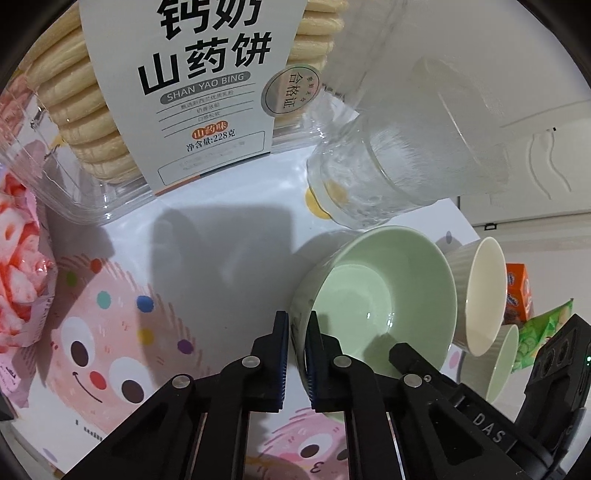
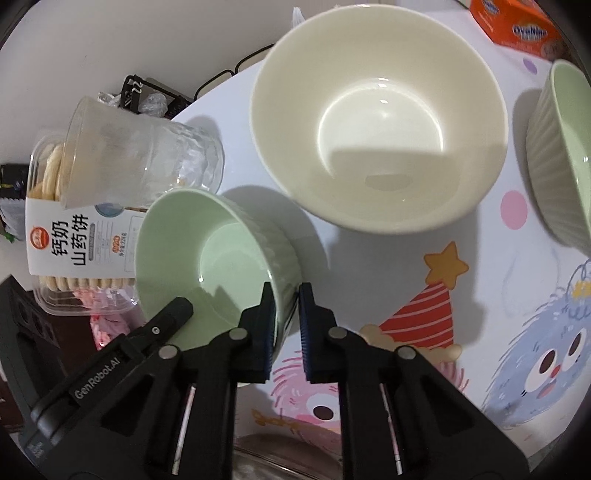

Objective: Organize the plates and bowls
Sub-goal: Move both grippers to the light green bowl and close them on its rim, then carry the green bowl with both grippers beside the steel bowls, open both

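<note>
A small pale green ribbed bowl (image 1: 388,288) stands on the cartoon tablecloth (image 1: 221,236). My left gripper (image 1: 297,332) is shut on its near left rim, one pad outside the wall and one inside. In the right wrist view the same green bowl (image 2: 221,258) has my right gripper (image 2: 286,310) shut on its right rim. The other gripper's black finger (image 2: 173,314) reaches into the bowl from the lower left. A larger cream bowl (image 2: 380,122) stands just behind, and a second green ribbed bowl (image 2: 561,155) sits at the right edge.
A clear glass cup (image 1: 388,166) stands close behind the held bowl, beside a plastic biscuit box (image 1: 166,92). A pink snack bag (image 1: 18,277) lies at the left. An orange carton (image 2: 517,26) and a green packet (image 1: 543,332) sit past the bowls.
</note>
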`<action>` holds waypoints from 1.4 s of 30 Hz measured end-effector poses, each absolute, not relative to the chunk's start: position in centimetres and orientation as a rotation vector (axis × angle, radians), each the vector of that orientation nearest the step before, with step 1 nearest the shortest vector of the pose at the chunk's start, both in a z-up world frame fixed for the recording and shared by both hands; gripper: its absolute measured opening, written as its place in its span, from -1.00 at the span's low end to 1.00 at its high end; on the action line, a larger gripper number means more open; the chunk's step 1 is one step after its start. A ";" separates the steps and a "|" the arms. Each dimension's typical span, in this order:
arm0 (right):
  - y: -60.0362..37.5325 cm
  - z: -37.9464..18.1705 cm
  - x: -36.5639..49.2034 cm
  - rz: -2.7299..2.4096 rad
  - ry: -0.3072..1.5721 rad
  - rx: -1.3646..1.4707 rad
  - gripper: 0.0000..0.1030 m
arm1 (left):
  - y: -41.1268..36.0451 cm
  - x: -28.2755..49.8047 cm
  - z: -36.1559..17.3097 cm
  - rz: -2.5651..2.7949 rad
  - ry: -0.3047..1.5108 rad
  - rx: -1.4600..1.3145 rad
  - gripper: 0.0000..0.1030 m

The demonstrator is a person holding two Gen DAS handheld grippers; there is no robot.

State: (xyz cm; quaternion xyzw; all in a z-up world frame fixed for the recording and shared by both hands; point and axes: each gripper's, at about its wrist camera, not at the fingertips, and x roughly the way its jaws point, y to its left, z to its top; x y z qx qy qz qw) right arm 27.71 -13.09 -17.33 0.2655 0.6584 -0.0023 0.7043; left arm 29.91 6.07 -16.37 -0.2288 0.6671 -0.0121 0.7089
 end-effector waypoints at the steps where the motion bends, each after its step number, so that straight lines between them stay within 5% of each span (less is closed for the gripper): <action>1: -13.1 -17.2 27.6 -0.003 1.463 0.578 -0.74 | 6.0 29.9 -16.4 -0.028 1.480 -0.511 -0.86; 18: -12.0 -14.7 24.6 0.010 1.433 0.478 -0.76 | 4.9 26.3 -13.9 -0.082 1.467 -0.434 -0.88; 42: -23.3 -11.5 6.5 -0.093 1.409 0.505 -0.76 | -7.6 11.6 -13.0 -0.301 1.536 -0.249 -0.85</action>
